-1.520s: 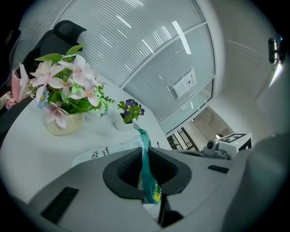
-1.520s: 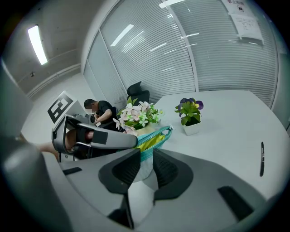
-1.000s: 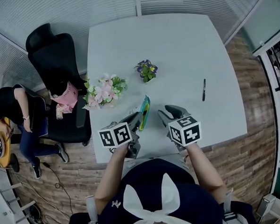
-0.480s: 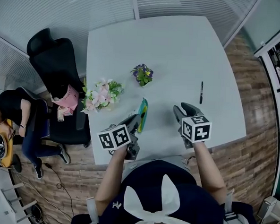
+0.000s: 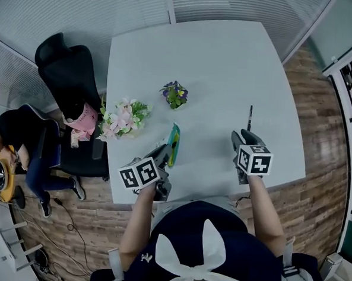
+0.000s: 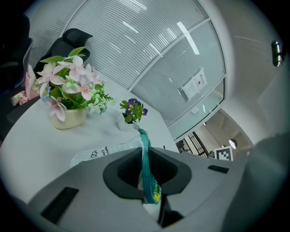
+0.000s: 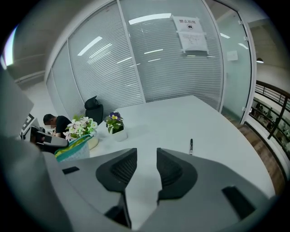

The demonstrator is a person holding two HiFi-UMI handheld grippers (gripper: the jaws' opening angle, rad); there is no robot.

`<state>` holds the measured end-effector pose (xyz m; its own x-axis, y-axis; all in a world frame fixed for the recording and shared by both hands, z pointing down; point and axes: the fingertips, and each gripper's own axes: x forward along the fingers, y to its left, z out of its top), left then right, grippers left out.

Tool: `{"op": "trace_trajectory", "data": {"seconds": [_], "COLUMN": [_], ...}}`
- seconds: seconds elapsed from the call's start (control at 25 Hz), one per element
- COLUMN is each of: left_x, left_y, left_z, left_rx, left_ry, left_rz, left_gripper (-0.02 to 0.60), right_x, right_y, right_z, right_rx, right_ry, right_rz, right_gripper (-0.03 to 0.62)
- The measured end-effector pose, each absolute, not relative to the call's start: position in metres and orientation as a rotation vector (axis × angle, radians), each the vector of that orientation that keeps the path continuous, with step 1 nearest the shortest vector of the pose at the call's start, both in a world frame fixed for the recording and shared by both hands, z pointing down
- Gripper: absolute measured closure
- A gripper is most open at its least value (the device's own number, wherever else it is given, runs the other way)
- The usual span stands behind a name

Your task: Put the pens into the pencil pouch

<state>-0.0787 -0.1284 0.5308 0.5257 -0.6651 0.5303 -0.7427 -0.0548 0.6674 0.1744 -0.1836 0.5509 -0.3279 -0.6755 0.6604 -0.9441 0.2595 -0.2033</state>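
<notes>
A pale pencil pouch point(image 5: 173, 144) with a teal zip edge stands on the white table point(image 5: 216, 62). My left gripper point(image 5: 163, 155) is shut on its near end; in the left gripper view the teal edge of the pouch point(image 6: 146, 159) runs between the jaws of that left gripper point(image 6: 147, 174). A black pen point(image 5: 250, 117) lies alone on the table at the right, and the same pen point(image 7: 191, 146) shows just beyond my right gripper point(image 7: 146, 168). In the head view that right gripper point(image 5: 246, 139) sits just short of the pen, open, nothing between its jaws.
A pot of pink and white flowers point(image 5: 121, 117) stands at the table's left edge, a small purple-flower pot point(image 5: 174, 95) behind the pouch. A black office chair point(image 5: 67, 77) and a seated person point(image 5: 21, 139) are left of the table. Glass walls with blinds close the far side.
My right gripper has swung to the right and forward across the table, from beside the pouch to just short of the pen. The left gripper and pouch have stayed put.
</notes>
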Motion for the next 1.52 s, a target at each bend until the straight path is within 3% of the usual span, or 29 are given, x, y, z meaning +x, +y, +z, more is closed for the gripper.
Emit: {"op": "trace_trajectory", "data": {"seconds": [0.72,1.52], "left_x": [-0.077,-0.085], "left_y": [-0.126,-0.130], "left_z": [0.531,0.535], "left_rx": [1.673,1.646], "left_ry": [-1.309,-1.326], "left_rz": [0.024,0.034], "left_gripper": [0.526,0.526], "right_x": [0.256,0.277], "right_y": [-0.209,-0.221], "right_z": [0.627,0.691], "right_rx": [1.549,1.562], "right_ry": [-1.874,-1.693], "right_rz": [0.833,0.887], "right_gripper": [0.453,0.479]}}
